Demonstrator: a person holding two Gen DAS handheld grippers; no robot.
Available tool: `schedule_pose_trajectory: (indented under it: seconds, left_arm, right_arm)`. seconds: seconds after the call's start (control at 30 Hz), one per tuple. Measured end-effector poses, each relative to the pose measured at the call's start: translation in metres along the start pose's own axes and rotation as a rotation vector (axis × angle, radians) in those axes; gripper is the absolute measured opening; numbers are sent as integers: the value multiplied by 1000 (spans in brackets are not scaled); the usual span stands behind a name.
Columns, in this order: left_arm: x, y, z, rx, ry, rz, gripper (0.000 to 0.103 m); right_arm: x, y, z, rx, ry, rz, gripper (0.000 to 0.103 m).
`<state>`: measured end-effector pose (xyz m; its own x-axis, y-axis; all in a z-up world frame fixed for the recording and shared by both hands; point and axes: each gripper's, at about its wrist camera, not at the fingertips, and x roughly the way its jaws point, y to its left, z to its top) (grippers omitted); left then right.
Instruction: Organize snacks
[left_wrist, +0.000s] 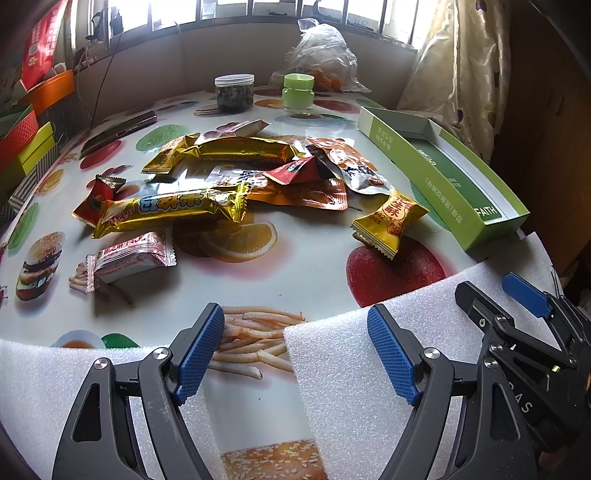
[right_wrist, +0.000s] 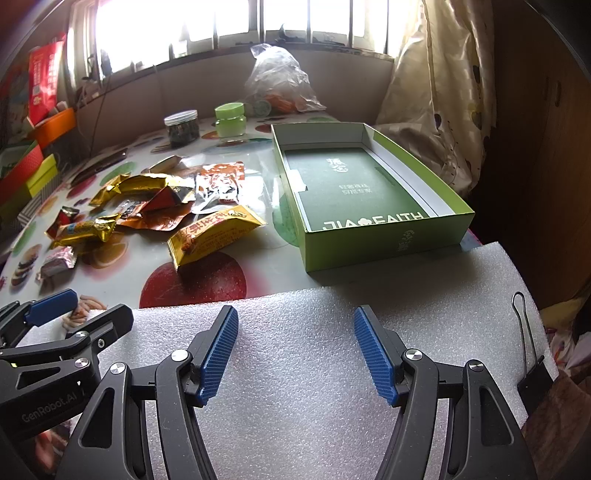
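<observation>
A heap of snack packets lies mid-table: a long gold bar (left_wrist: 173, 210), another gold bar (left_wrist: 236, 149) behind it, a pink-white packet (left_wrist: 129, 258) and a yellow packet (left_wrist: 389, 221) off to the right. The same heap (right_wrist: 159, 206) sits left in the right wrist view, the yellow packet (right_wrist: 214, 236) nearest. An open green box (right_wrist: 369, 195), empty, stands right of the heap, and its side (left_wrist: 443, 173) shows in the left wrist view. My left gripper (left_wrist: 295, 347) is open over the table's front edge. My right gripper (right_wrist: 295, 347) is open above white foam, short of the box.
White foam sheets (right_wrist: 295, 387) cover the near table edge, with a black binder clip (right_wrist: 532, 380) at right. A dark jar (left_wrist: 234, 92), a green-lidded jar (left_wrist: 298, 92) and a clear plastic bag (left_wrist: 321, 51) stand at the back. Coloured boxes (left_wrist: 26, 136) stack at left.
</observation>
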<state>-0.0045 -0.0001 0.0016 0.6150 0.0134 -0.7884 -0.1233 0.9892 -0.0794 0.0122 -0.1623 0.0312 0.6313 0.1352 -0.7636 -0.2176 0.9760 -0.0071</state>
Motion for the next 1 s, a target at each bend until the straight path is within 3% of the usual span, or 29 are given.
schedule_pose_trajectory:
  seconds: [0.7,1.0]
  left_arm:
    - [1,1,-2,0,5,0,80]
    - [2,3,2,-2,45,-4,80]
  right_arm:
    - [0,2,1,0,-1,-2,65]
    - [0,-1,2,-1,23,4,65]
